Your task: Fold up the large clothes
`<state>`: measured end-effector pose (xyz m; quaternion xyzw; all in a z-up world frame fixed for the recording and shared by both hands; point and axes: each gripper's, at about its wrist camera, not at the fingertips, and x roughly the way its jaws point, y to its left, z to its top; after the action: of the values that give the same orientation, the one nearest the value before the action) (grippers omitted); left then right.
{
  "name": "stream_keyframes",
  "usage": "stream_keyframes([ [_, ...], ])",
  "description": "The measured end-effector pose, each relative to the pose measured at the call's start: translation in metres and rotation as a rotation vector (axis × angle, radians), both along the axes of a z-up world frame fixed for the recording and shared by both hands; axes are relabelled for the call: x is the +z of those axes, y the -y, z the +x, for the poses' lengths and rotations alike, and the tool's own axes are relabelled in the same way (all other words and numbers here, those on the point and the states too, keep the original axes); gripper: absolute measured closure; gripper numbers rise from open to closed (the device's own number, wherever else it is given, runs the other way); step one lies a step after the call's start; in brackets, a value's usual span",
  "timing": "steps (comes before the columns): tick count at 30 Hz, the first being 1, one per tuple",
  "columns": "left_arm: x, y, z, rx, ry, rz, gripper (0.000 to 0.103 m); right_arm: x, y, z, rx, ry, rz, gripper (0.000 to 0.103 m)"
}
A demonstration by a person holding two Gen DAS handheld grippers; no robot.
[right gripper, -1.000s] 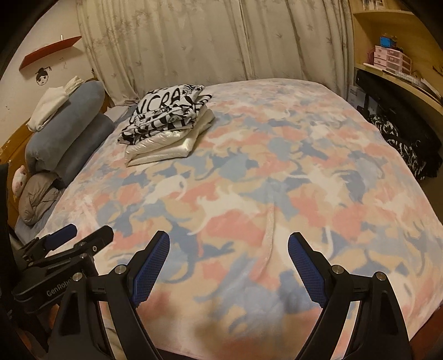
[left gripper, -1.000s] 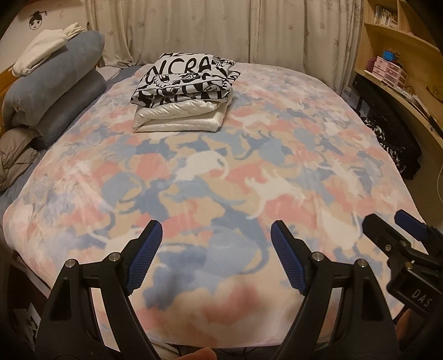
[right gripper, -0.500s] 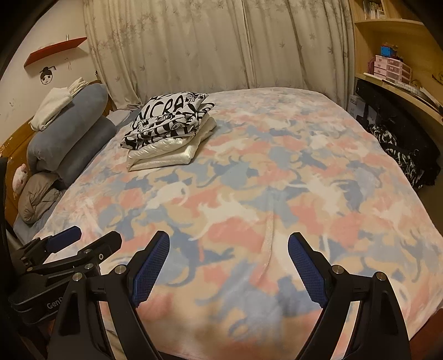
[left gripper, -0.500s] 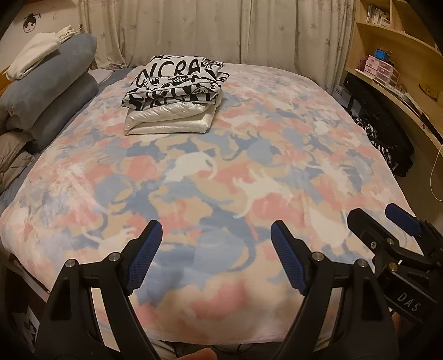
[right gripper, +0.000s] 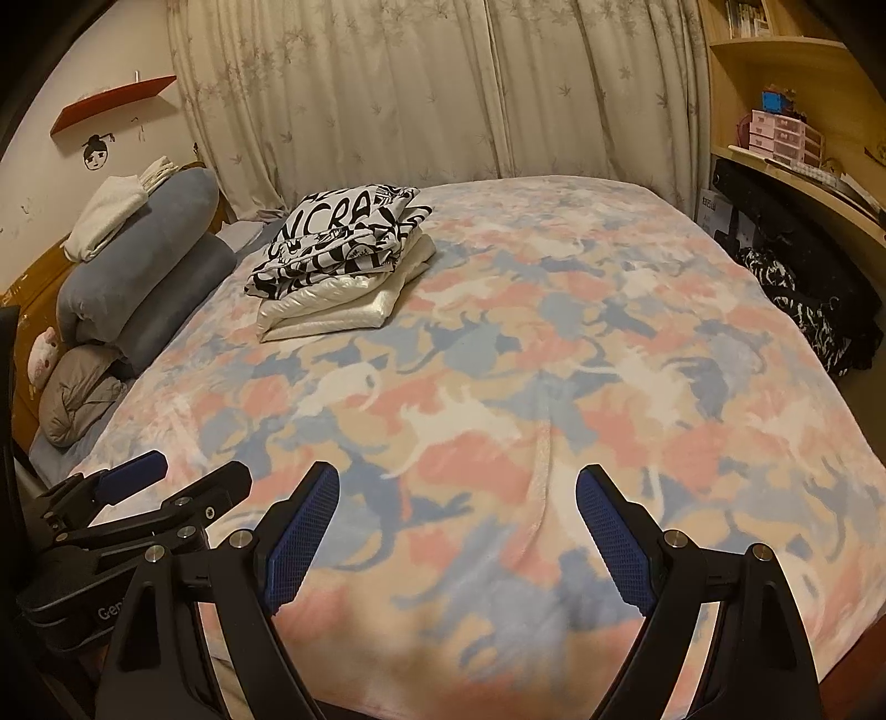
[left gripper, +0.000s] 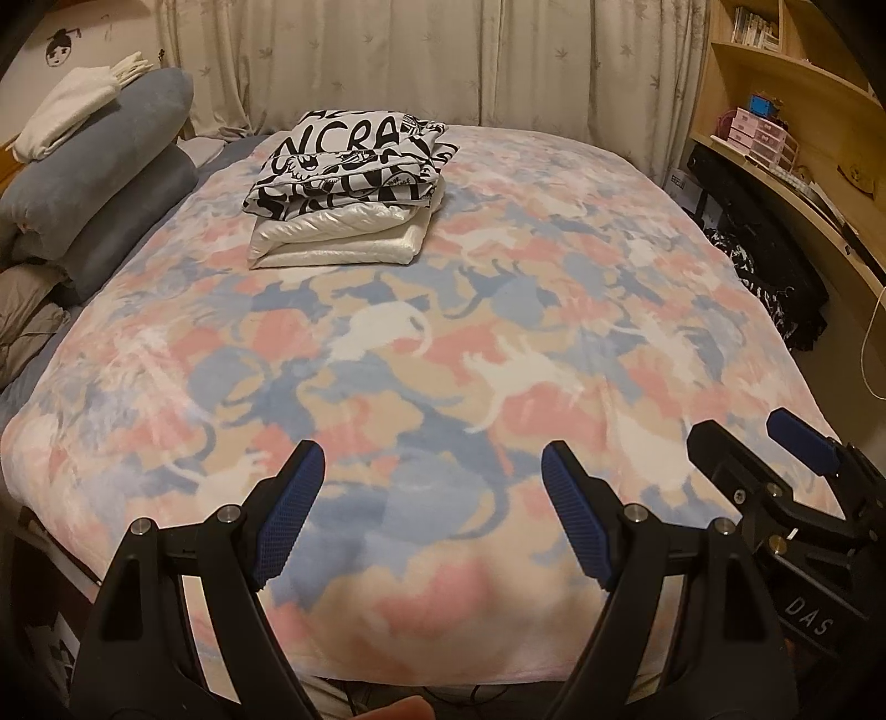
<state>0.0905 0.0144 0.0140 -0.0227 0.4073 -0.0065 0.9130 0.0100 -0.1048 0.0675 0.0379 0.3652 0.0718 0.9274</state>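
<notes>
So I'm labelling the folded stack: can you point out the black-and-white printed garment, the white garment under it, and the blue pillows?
black-and-white printed garment [left gripper: 354, 160], left wrist view, top face.
white garment [left gripper: 343, 238], left wrist view, front fold.
blue pillows [right gripper: 138, 260], right wrist view, upper pillow's side.

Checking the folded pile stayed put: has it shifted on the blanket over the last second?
No. The folded pile lies on the same patch of blanket, beside the blue pillows.

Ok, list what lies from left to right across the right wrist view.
Left claw → stacked grey-blue pillows → folded clothes pile → patterned blanket → dark garment heap beside the bed, under the wooden shelves.
</notes>
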Motion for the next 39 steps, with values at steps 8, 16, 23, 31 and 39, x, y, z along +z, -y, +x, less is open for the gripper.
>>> stream_keyframes([
  [8,-0.0015,0.0012,-0.0004,0.002,0.001,0.005,0.024,0.0000,0.0007,-0.0004,0.001,0.001,0.002,0.015],
  [16,-0.0028,0.0001,-0.0010,0.001,-0.002,0.006,0.024,-0.0005,-0.0002,-0.0006,0.000,0.001,0.002,0.015],
  [23,-0.0051,-0.0040,-0.0043,0.007,-0.007,0.007,0.024,-0.0015,0.0001,-0.0008,0.001,-0.004,0.005,0.015],
  [31,-0.0056,-0.0034,-0.0034,0.006,-0.008,0.005,0.024,-0.0021,-0.0010,-0.0023,0.000,-0.006,0.006,0.015],
  [39,-0.0067,-0.0044,-0.0040,0.007,-0.008,0.009,0.024,-0.0042,-0.0026,-0.0029,-0.001,-0.007,0.006,0.015],
])
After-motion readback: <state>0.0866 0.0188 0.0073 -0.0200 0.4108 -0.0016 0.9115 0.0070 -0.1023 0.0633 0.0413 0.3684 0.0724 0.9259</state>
